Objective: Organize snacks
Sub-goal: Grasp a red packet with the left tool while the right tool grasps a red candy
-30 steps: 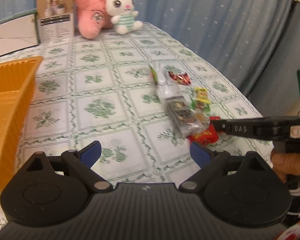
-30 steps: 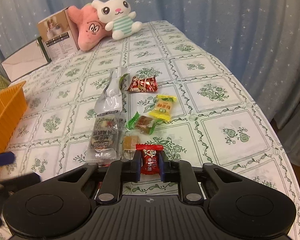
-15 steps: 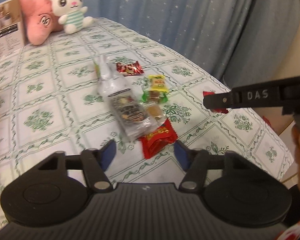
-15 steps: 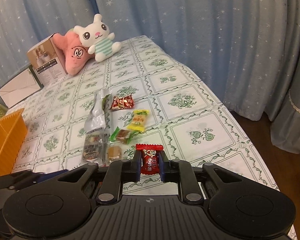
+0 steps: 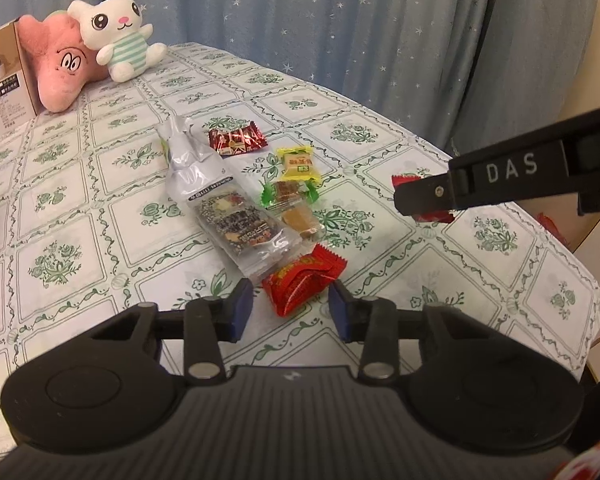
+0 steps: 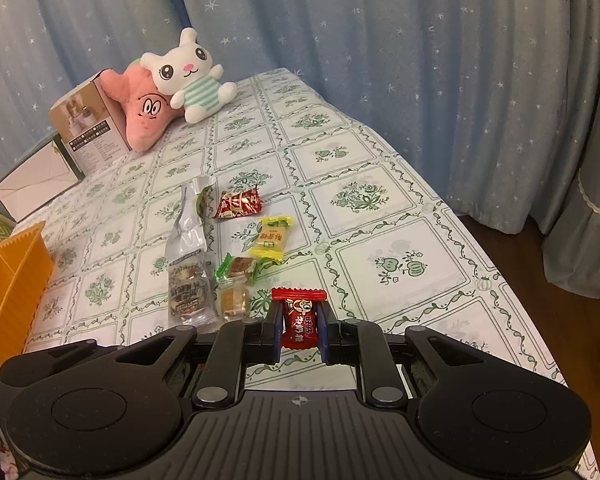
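On the table (image 5: pixel 100 208), a crinkly red snack pack (image 5: pixel 304 282) lies between the two blue pads of the left tool (image 5: pixel 291 309). The pads have just been closing in on it, but they do not press it; there is a small gap on each side. Just behind the pack lies a long silver snack bag (image 5: pixel 224 204). Beside the bag sit a see-through brown candy (image 5: pixel 298 219), a green-ended candy (image 5: pixel 288 192), a yellow candy (image 5: pixel 298 164) and a dark red shiny candy (image 5: pixel 237 139).

The right tool (image 6: pixel 299 330) is clamped tight on a small red candy (image 6: pixel 298 320) and holds it up above the table. In the left view this tool comes in from the right side, with the red wrapper poking out past its tip.

An orange tray (image 6: pixel 8 288) stands at the left edge of the table. At the far end sit a pink plush (image 6: pixel 146 112), a white bunny plush (image 6: pixel 188 76) and a box (image 6: pixel 82 136). A blue curtain with stars (image 6: pixel 380 60) hangs behind the table.
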`<action>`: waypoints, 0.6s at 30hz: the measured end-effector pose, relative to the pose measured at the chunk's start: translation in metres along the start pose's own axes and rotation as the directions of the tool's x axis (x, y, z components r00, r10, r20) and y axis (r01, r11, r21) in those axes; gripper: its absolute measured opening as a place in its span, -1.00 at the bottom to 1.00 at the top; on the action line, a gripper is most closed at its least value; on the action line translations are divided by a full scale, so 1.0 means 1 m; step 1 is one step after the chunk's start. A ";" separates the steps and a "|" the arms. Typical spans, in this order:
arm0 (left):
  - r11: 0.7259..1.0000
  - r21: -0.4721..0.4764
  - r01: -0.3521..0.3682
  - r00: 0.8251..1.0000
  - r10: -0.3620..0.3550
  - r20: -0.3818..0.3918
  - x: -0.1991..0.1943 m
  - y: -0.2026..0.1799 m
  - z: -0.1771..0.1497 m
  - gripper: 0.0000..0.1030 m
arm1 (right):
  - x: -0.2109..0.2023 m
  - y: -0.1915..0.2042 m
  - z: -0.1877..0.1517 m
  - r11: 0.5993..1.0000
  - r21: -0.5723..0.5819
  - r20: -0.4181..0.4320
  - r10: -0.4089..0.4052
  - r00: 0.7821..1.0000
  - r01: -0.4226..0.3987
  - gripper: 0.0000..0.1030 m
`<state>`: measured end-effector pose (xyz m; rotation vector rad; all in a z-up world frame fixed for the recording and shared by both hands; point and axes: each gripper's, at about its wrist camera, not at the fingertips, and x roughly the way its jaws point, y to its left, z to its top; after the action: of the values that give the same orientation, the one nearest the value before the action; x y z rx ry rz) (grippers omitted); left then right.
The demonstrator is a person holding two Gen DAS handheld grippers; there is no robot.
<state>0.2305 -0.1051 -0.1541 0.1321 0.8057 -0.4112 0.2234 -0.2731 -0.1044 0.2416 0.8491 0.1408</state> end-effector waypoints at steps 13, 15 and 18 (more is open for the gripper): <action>0.998 -0.039 -0.048 0.999 0.048 0.001 -0.037 0.019 -0.020 -0.57 | -0.003 0.007 -0.004 1.000 -0.015 -0.009 0.009 1.000 -0.010 -0.66; 0.997 -0.047 -0.067 0.998 0.067 0.004 -0.046 0.024 -0.026 -0.57 | -0.005 0.012 -0.005 1.000 -0.021 -0.010 0.020 1.000 -0.020 -0.66; 0.994 -0.067 -0.090 0.996 0.091 0.002 -0.060 0.032 -0.032 -0.57 | -0.009 0.022 -0.008 0.999 -0.033 -0.013 0.033 0.999 -0.034 -0.66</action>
<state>0.1849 -0.0485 -0.1341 0.1044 0.8048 -0.2984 0.2108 -0.2530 -0.0972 0.2238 0.8545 0.1878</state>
